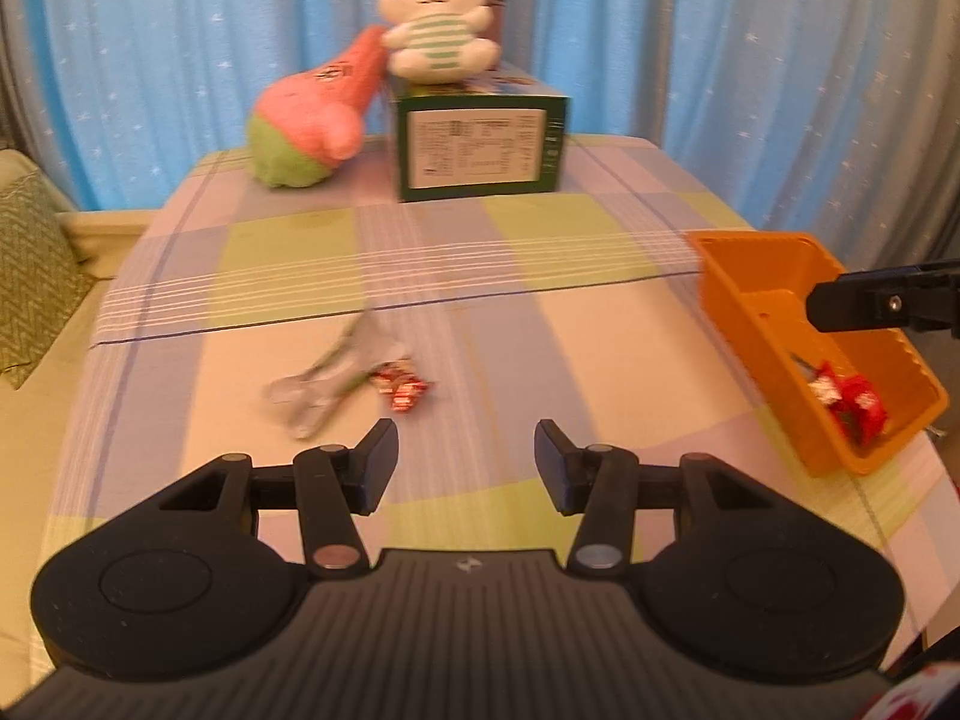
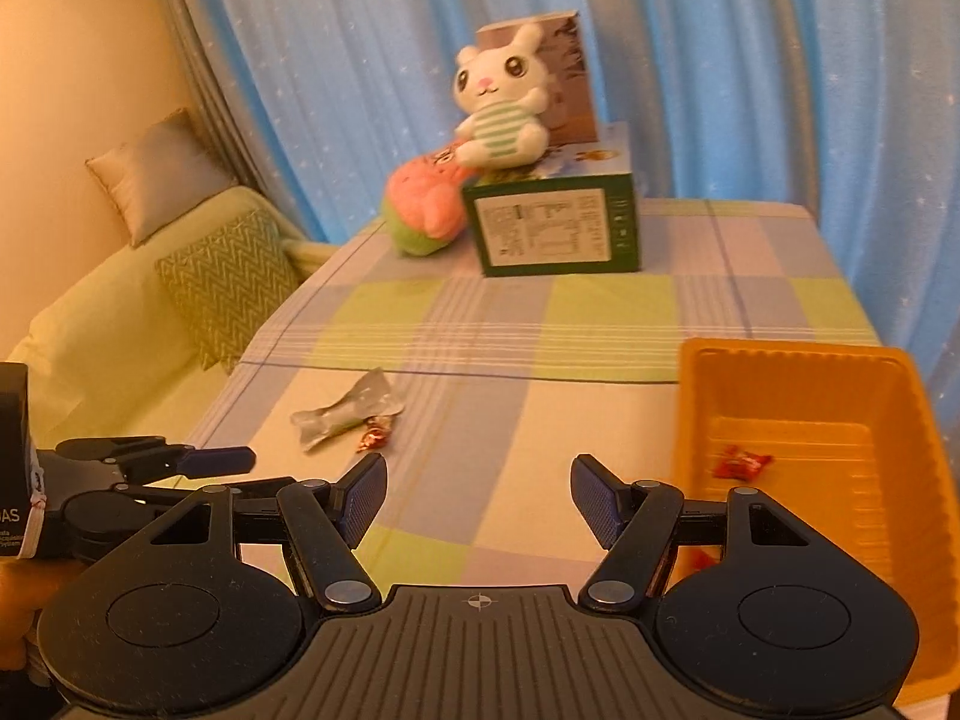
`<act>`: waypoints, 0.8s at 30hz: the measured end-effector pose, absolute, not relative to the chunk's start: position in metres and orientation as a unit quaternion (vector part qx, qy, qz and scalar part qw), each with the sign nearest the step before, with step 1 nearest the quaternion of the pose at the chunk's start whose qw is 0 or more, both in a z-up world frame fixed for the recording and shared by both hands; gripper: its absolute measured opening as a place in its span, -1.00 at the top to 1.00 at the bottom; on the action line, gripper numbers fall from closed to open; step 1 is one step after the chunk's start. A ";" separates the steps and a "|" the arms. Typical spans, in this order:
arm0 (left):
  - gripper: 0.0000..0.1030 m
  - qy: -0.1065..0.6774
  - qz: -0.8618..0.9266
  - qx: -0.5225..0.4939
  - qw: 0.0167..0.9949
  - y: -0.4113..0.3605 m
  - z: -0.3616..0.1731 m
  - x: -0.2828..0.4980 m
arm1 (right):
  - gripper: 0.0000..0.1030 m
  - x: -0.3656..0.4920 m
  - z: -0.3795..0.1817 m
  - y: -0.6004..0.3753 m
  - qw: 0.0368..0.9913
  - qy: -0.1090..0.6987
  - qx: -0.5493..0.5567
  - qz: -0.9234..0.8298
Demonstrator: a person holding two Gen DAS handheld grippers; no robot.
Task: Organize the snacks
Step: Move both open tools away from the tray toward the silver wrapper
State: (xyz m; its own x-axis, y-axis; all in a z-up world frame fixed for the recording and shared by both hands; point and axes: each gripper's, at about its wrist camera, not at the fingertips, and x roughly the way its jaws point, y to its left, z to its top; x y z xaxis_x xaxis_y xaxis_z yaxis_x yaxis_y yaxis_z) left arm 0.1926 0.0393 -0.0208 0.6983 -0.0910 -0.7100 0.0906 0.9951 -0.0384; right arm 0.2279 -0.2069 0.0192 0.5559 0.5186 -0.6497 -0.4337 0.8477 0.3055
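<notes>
A silver snack packet (image 1: 327, 381) and a small red wrapped candy (image 1: 401, 389) lie side by side on the checked tablecloth. They also show in the right wrist view: the packet (image 2: 345, 411) and the candy (image 2: 373, 437). An orange tray (image 1: 759, 306) at the right holds red candies (image 1: 849, 402); it also shows in the right wrist view (image 2: 798, 384) with a red candy (image 2: 741, 463). My left gripper (image 1: 467, 465) is open and empty, just short of the loose snacks. My right gripper (image 2: 477, 498) is open and empty, left of the tray.
A green box (image 1: 480, 147) with a white bunny plush (image 1: 435, 15) on top and a pink-green plush (image 1: 315, 120) stand at the table's far end. A sofa with cushions (image 2: 225, 282) is at the left. Blue curtains hang behind.
</notes>
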 end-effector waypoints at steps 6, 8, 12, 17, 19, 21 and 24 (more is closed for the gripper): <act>0.09 0.386 -0.014 0.002 0.922 0.084 -0.037 0.199 | -0.32 0.244 -0.012 -0.170 0.867 0.414 0.060 0.272; 0.09 0.386 -0.010 0.011 0.923 0.095 -0.045 0.205 | -0.32 0.248 -0.026 -0.158 0.864 0.420 0.060 0.270; 0.09 0.389 -0.014 0.027 0.921 0.106 -0.058 0.225 | -0.32 0.255 -0.052 -0.143 0.860 0.427 0.066 0.270; 0.09 0.381 -0.042 0.067 0.921 0.104 -0.066 0.254 | -0.32 0.265 -0.071 -0.133 0.863 0.424 0.072 0.267; 0.09 0.381 -0.055 0.086 0.919 0.101 -0.071 0.266 | -0.32 0.271 -0.075 -0.132 0.864 0.423 0.074 0.265; 0.09 0.383 -0.062 0.103 0.916 0.098 -0.076 0.275 | -0.32 0.277 -0.077 -0.130 0.865 0.420 0.075 0.265; 0.09 0.392 -0.071 0.120 0.910 0.097 -0.085 0.283 | -0.32 0.284 -0.080 -0.126 0.865 0.416 0.073 0.271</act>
